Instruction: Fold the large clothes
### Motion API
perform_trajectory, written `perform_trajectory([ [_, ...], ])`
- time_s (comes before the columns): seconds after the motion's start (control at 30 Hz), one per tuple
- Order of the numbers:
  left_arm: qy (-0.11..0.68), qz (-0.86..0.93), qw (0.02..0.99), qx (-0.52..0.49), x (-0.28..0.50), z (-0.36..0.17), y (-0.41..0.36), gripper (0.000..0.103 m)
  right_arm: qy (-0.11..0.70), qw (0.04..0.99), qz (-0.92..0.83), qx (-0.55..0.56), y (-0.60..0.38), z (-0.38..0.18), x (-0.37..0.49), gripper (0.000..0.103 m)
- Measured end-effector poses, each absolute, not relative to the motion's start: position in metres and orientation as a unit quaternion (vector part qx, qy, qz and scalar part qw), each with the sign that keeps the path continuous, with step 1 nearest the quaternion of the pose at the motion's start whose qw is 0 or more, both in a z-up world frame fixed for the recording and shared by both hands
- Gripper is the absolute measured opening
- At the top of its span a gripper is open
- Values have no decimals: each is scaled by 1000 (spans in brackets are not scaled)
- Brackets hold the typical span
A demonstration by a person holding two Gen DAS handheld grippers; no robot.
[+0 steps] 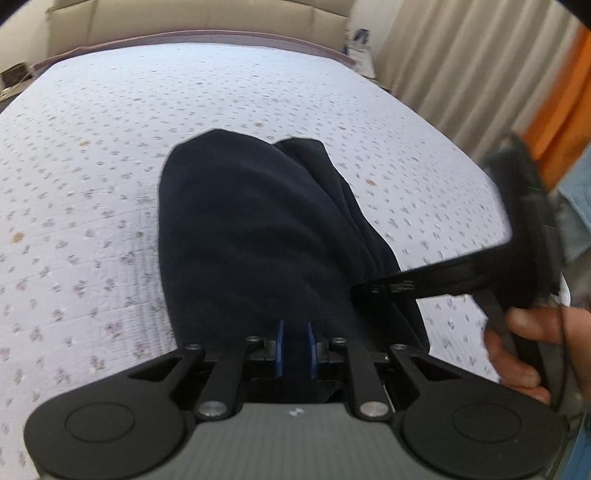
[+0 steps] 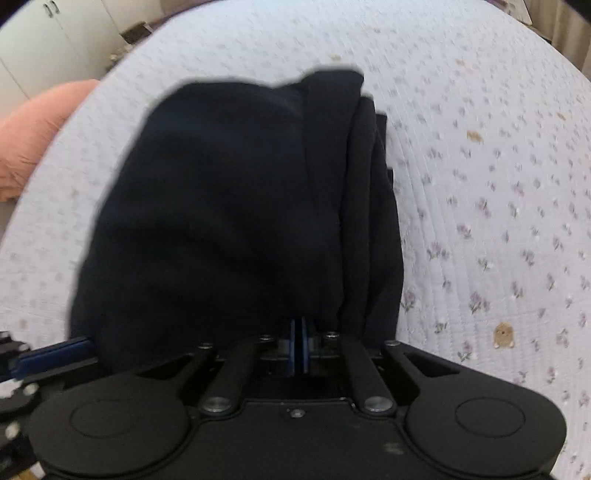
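A dark navy garment (image 1: 251, 229), folded into a long bundle, lies on the bed and reaches away from both grippers. My left gripper (image 1: 296, 332) has its blue pads closed on the near edge of the cloth, with fabric between them. In the left wrist view my right gripper (image 1: 360, 290) comes in from the right and pinches the garment's right edge. In the right wrist view the garment (image 2: 229, 206) fills the middle, and the right gripper (image 2: 298, 325) has its pads nearly together on a thin layer of cloth. The left gripper (image 2: 88, 350) shows at lower left, at the garment's edge.
The bed's white floral quilt (image 1: 92, 155) spreads on all sides of the garment. A beige headboard (image 1: 207, 18) and pale curtains (image 1: 461, 66) stand behind. A person's hand (image 1: 524, 350) holds the right gripper. A pink pillow (image 2: 33, 133) and white cupboards (image 2: 55, 29) are at left.
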State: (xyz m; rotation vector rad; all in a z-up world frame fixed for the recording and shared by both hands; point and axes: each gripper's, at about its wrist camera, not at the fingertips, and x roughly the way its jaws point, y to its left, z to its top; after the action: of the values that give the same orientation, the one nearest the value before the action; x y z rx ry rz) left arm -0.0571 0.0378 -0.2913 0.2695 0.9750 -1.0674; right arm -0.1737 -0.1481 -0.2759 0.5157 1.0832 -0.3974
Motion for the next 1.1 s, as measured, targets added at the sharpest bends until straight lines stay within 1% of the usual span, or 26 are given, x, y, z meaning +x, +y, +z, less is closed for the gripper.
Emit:
perform_trajectory([
  [0.07,444,-479,747,127,-61,-273,44,16,498,812,-164,257,-145,-255,-187,4],
  [0.13,437,-471,755,130,-69,-250,52,24,496,814,-149,262,-140,-234,-202,8],
  [0.17,437,-467,758,129,-73,-237,56,25,498,816,-144,258,-137,-223,-208,9],
  [0.23,426,-457,770,133,-84,-206,63,33,501,819,-135,247,-130,-202,-224,9],
  [0.27,414,-445,782,137,-91,-188,67,36,501,821,-131,240,-126,-187,-232,11],
  [0.3,406,-434,792,138,-97,-173,69,42,501,825,-130,229,-122,-174,-238,16],
  [0.33,398,-421,804,134,-102,-156,71,49,500,830,-129,212,-117,-160,-242,26],
  [0.37,393,-411,813,129,-107,-142,73,52,497,837,-131,189,-111,-145,-248,34],
  [0.43,372,-387,834,128,-118,-111,76,67,488,848,-148,145,-104,-122,-255,66],
  [0.47,360,-373,845,131,-124,-96,76,72,484,851,-161,125,-100,-108,-257,71],
  [0.5,350,-361,854,134,-127,-84,75,80,482,852,-168,118,-101,-95,-258,74],
  [0.53,340,-350,862,135,-131,-71,75,85,479,853,-172,115,-100,-85,-260,74],
  [0.57,335,-343,867,135,-135,-59,74,87,474,855,-177,117,-100,-72,-260,76],
  [0.6,335,-338,869,135,-137,-48,73,89,467,857,-181,120,-101,-64,-261,82],
  [0.67,338,-322,874,137,-141,-30,70,91,453,862,-193,122,-102,-45,-263,82],
  [0.73,338,-306,880,136,-145,-17,68,95,446,866,-195,118,-100,-29,-266,82],
  [0.8,333,-291,888,128,-149,-8,69,95,440,870,-193,110,-100,-18,-266,82],
  [0.93,345,-265,890,133,-148,-1,66,95,448,867,-197,91,-102,-15,-260,82],
  [1.1,376,-236,889,115,-147,-1,74,95,461,859,-199,99,-101,-15,-259,82],
])
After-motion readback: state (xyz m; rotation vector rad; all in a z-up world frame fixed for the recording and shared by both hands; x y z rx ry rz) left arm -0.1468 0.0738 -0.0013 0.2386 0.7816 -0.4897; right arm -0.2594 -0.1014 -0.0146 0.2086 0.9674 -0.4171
